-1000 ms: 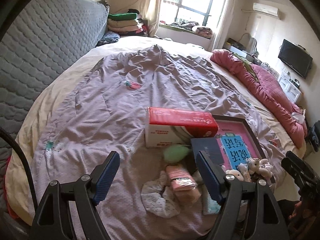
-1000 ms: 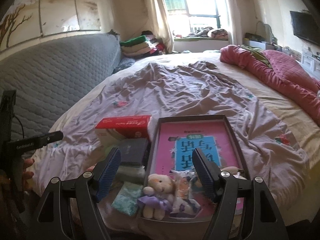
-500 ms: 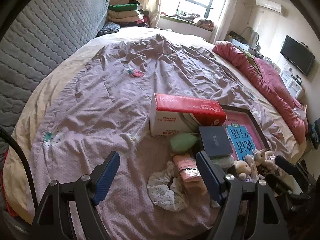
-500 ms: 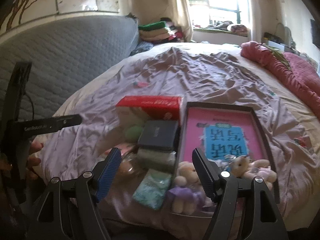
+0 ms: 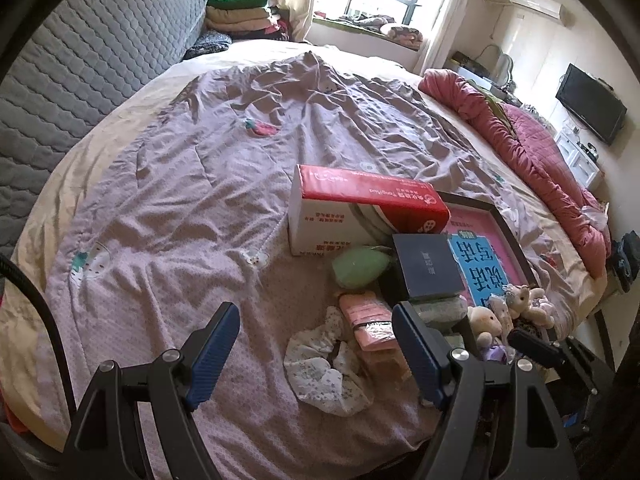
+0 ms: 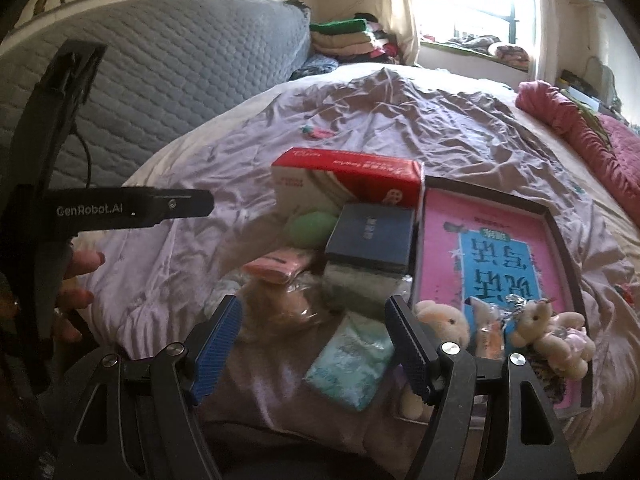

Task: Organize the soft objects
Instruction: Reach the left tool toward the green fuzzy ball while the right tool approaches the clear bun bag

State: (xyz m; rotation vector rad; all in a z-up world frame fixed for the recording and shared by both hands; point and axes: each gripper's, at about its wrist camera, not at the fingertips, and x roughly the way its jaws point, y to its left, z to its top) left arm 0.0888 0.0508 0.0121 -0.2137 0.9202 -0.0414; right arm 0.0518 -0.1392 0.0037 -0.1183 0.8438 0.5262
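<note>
On the purple bedspread lies a pile of small items: a floral white scrunchie (image 5: 320, 368), a pink packet (image 5: 370, 320), a green soft lump (image 5: 360, 268), a teal tissue pack (image 6: 352, 360) and small plush animals (image 6: 556, 332) at the near end of a dark tray (image 6: 560, 232). My left gripper (image 5: 316, 350) hangs open above the scrunchie and pink packet, holding nothing. Over the teal pack and a clear-wrapped packet (image 6: 280, 308), the right gripper (image 6: 316, 344) is open and empty. The left gripper's body and a hand (image 6: 76, 276) show at the left of the right wrist view.
A red-and-white tissue box (image 5: 360, 208) and a dark blue box (image 5: 428, 264) stand behind the pile. The tray holds a pink book (image 6: 492, 256). A grey quilted headboard (image 5: 80, 60) is at left, a red duvet (image 5: 540, 152) at right, folded clothes (image 5: 240, 12) far back.
Both grippers have sunk closer to the pile. The right one has swung left, from over the tray and plush toys to over the teal pack. Jaws unchanged.
</note>
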